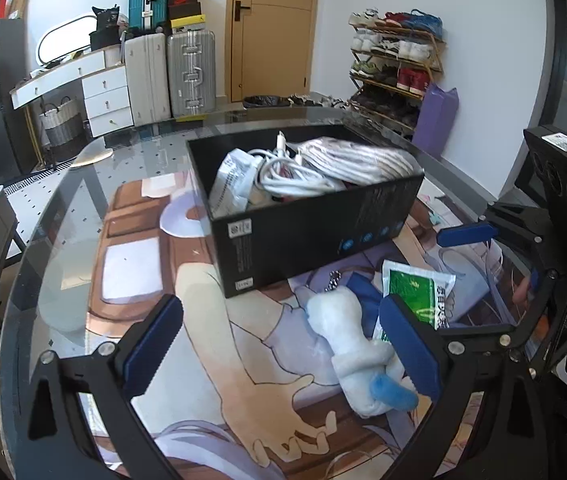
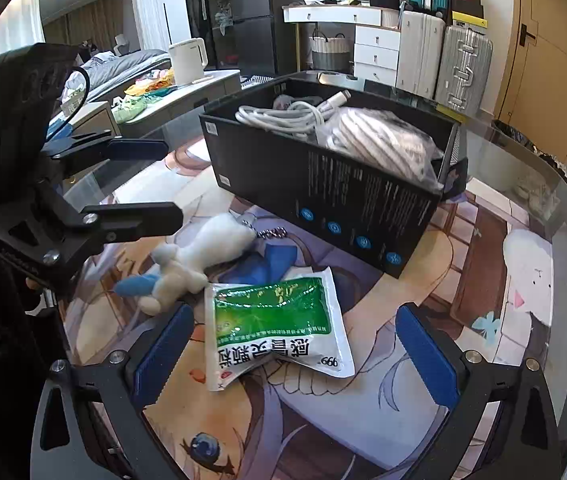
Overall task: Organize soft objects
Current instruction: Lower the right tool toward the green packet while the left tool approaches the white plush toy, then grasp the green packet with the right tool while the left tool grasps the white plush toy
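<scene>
Lying between both spread tools (left (image 1: 281, 344), right (image 2: 291, 354)), a fluffy plush (image 1: 353, 342) touches a glossy pouch (image 2: 277, 322).

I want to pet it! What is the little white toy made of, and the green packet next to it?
The white toy looks like fuzzy plush fabric: its surface is matte and fluffy, with a blue plush bit at one end. The green packet looks like glossy plastic film, since it shines and wrinkles.

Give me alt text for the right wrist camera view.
An open right gripper hovers over a green-and-white sachet on a glass table. A white plush toy lies left of it, a black box of cables behind.
</scene>
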`<action>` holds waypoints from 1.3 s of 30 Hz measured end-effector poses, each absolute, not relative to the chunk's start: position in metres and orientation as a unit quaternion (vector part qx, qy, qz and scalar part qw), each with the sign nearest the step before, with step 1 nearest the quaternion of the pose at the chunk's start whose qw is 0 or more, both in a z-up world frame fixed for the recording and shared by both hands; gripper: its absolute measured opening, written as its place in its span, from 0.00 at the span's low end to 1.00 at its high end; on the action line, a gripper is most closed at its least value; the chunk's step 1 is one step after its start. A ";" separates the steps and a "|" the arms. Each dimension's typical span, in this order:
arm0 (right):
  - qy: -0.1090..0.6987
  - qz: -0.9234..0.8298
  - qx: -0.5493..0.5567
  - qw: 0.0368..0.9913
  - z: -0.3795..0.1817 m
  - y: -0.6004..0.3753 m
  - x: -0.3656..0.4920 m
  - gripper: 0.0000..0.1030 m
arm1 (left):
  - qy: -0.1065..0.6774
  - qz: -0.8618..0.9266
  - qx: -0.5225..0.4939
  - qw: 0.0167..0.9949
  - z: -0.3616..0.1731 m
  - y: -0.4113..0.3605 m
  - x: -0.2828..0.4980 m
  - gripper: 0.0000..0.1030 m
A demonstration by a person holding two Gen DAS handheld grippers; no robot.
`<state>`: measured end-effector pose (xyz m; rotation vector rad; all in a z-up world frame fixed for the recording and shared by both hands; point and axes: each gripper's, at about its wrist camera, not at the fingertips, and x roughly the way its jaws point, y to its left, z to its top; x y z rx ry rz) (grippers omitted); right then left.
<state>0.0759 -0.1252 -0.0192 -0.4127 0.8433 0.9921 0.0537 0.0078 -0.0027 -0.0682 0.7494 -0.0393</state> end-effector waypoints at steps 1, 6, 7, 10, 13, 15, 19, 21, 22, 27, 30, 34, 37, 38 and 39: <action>0.388 0.458 -0.184 0.778 -0.021 -0.126 0.077 0.99 | 0.368 -0.018 -0.031 0.929 -0.004 0.007 0.054 0.96; 0.395 0.467 -0.181 0.770 -0.023 -0.122 0.077 0.99 | 0.374 -0.025 -0.031 0.926 -0.008 0.006 0.056 0.96; 0.395 0.471 -0.182 0.768 -0.023 -0.122 0.076 0.99 | 0.375 -0.025 -0.031 0.926 -0.008 0.005 0.056 0.96; 0.402 0.469 -0.195 0.762 -0.029 -0.117 0.076 0.99 | 0.375 -0.030 -0.031 0.926 -0.008 0.005 0.054 0.96; 0.410 0.465 -0.208 0.756 -0.034 -0.112 0.077 0.99 | 0.379 -0.038 -0.032 0.924 -0.010 0.005 0.054 0.96; 0.412 0.466 -0.220 0.751 -0.037 -0.109 0.077 0.99 | 0.380 -0.040 -0.032 0.924 -0.010 0.006 0.054 0.96; 0.411 0.466 -0.237 0.747 -0.042 -0.104 0.081 0.99 | 0.382 -0.041 -0.034 0.923 -0.011 0.007 0.054 0.96; 0.411 0.466 -0.233 0.748 -0.043 -0.106 0.083 0.99 | 0.384 -0.044 -0.034 0.922 -0.012 0.006 0.054 0.96; 0.410 0.466 -0.232 0.749 -0.043 -0.107 0.083 0.99 | 0.385 -0.045 -0.034 0.921 -0.012 0.006 0.054 0.96; 0.411 0.457 -0.226 0.756 -0.044 -0.111 0.086 0.99 | 0.387 -0.049 -0.033 0.920 -0.013 0.006 0.054 0.96; 0.412 0.452 -0.225 0.758 -0.044 -0.113 0.088 0.99 | 0.388 -0.050 -0.030 0.920 -0.014 0.005 0.054 0.96; 0.414 0.444 -0.220 0.763 -0.044 -0.115 0.091 0.99 | 0.389 -0.052 -0.029 0.919 -0.014 0.003 0.053 0.97; 0.414 0.442 -0.221 0.764 -0.042 -0.120 0.091 0.97 | 0.389 -0.052 -0.032 0.919 -0.015 0.004 0.054 0.97; 0.414 0.443 -0.221 0.764 -0.042 -0.120 0.091 0.96 | 0.389 -0.052 -0.033 0.919 -0.015 0.004 0.054 0.97; 0.414 0.444 -0.221 0.764 -0.041 -0.120 0.091 0.94 | 0.390 -0.052 -0.034 0.919 -0.015 0.004 0.054 0.97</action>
